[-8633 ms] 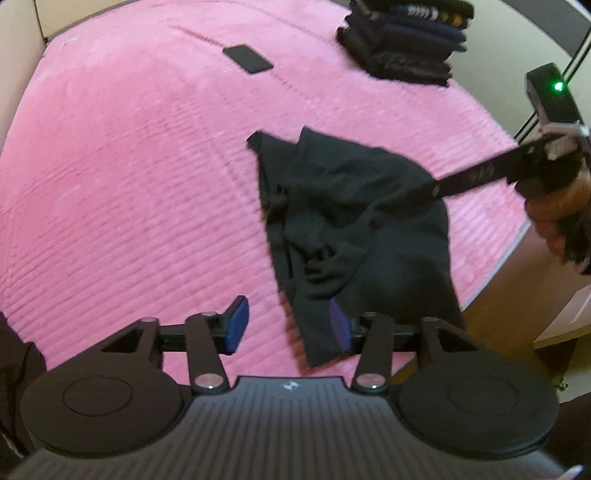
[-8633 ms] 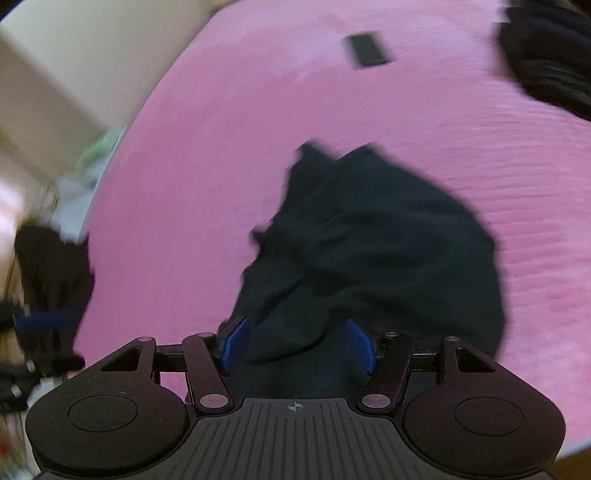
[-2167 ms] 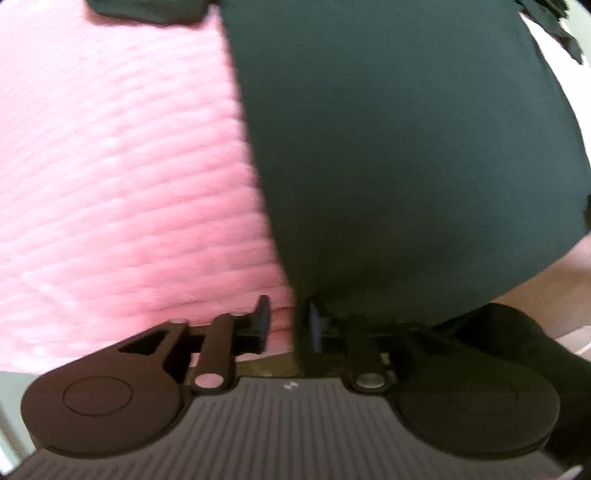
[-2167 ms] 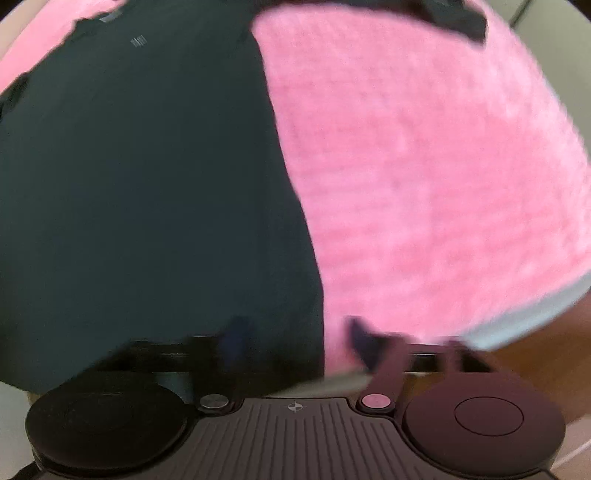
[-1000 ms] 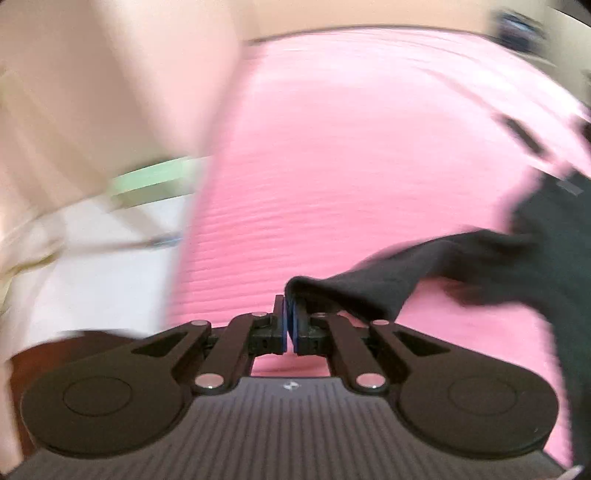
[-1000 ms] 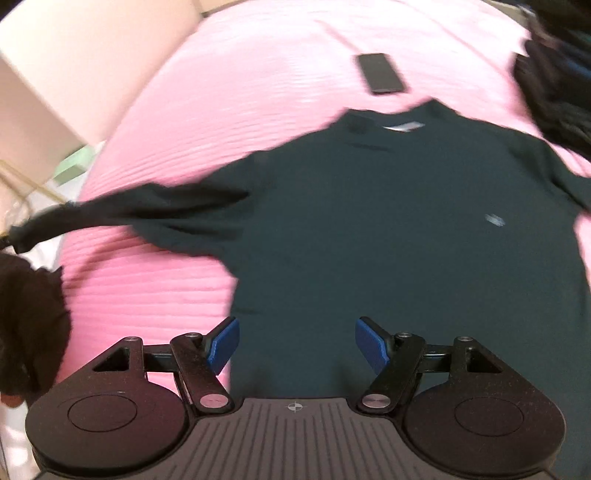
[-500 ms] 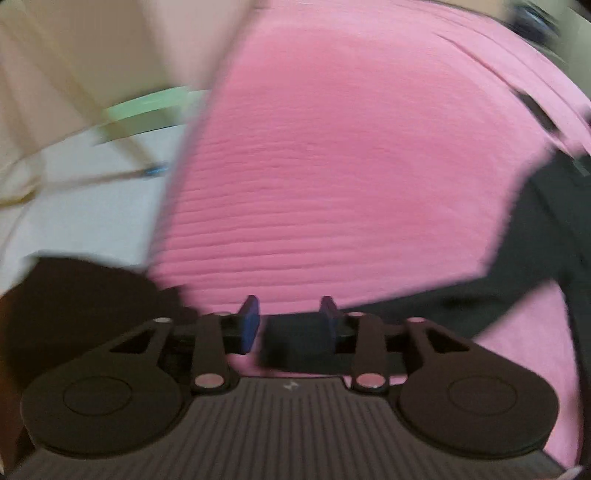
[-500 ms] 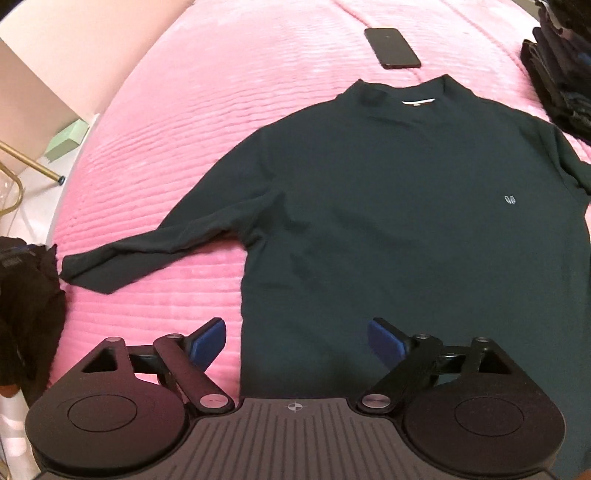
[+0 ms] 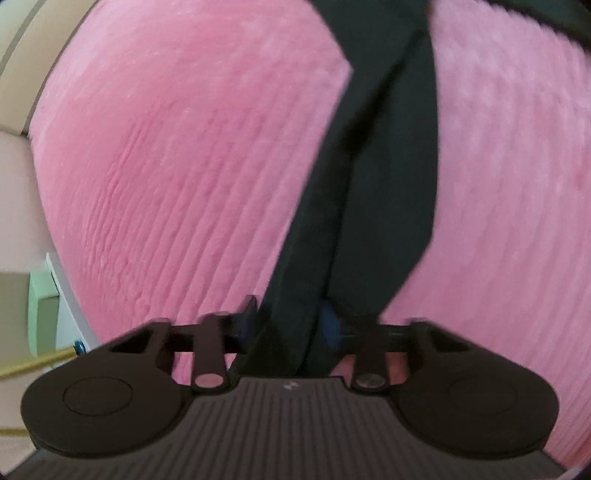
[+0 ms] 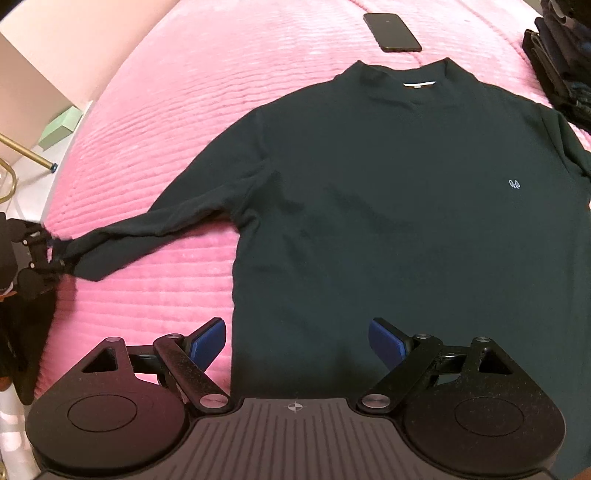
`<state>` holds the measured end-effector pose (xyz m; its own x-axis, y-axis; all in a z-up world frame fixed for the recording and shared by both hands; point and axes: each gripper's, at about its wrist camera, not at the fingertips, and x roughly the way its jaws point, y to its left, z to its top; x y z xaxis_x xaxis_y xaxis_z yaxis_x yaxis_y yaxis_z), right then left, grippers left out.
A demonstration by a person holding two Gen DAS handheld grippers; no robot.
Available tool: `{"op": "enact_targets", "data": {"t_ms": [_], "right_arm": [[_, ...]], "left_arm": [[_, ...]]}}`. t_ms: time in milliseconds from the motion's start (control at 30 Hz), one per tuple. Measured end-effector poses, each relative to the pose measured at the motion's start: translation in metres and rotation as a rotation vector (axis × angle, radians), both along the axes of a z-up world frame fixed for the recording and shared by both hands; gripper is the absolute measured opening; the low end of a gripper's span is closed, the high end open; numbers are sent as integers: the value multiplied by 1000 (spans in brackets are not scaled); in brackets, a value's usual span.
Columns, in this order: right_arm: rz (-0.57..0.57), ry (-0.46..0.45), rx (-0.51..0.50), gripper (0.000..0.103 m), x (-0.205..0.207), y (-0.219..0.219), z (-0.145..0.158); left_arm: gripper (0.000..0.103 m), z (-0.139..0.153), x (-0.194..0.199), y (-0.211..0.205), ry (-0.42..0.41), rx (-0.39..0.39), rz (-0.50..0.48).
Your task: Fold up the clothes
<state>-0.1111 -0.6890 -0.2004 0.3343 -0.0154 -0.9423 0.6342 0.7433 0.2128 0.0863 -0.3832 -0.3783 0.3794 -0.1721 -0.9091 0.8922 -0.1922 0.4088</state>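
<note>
The dark sweater (image 10: 388, 192) lies flat on the pink bed (image 10: 177, 74). The left hand-held gripper (image 9: 286, 323) clamps its sleeve cuff (image 10: 79, 251). The right hand-held gripper (image 10: 297, 341) hovers wide apart, empty.

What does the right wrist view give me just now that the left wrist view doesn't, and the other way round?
Only the right wrist view shows the dark long-sleeved shirt spread flat with its collar, the small white chest logo, the black phone beyond the collar, the stack of dark folded clothes and the open right gripper. Only the left wrist view shows the sleeve cloth lying between the left gripper's fingers up close; the grip is blurred. Both show that sleeve and the pink ribbed bedspread.
</note>
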Motion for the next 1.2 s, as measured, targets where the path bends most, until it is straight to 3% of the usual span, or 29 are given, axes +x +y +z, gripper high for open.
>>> {"op": "enact_targets", "data": {"t_ms": [33, 100, 167, 300, 367, 467, 567, 633, 767, 833, 1100, 1133, 1167, 1200], "right_arm": [[3, -2, 1, 87, 3, 0, 1], [13, -11, -1, 87, 8, 0, 3], [21, -25, -7, 87, 14, 1, 8], [25, -46, -10, 87, 21, 2, 12], [23, -45, -1, 87, 22, 2, 9], [26, -28, 24, 87, 22, 5, 1], [40, -19, 24, 87, 18, 8, 0], [45, -5, 24, 87, 12, 10, -1], [33, 21, 33, 87, 1, 10, -6], [25, 20, 29, 87, -2, 7, -6], [-7, 24, -30, 87, -24, -4, -3], [-22, 31, -28, 87, -30, -6, -4], [-38, 37, -26, 87, -36, -8, -4], [-56, 40, -21, 87, -41, -10, -4]], "left_arm": [[2, 1, -1, 1, -9, 2, -11], [2, 21, 5, 4, -44, -74, 3], [2, 58, 7, 12, -135, -193, 40], [2, 123, -15, 49, -239, -346, 88], [5, 116, -39, 68, -177, -272, 85], [12, 70, -63, 87, -56, -101, 132], [14, 40, -73, 97, -15, -17, 207], [14, 40, -75, 99, 8, -29, 257], [30, 51, -62, 81, 53, -138, 321], [30, 54, -53, 69, 75, -184, 347], [31, 21, -1, 18, 169, -175, 382], [22, 17, 6, 12, 181, -174, 386], [7, 13, 12, 5, 193, -173, 390], [3, 11, 17, 1, 185, -173, 395]]}}
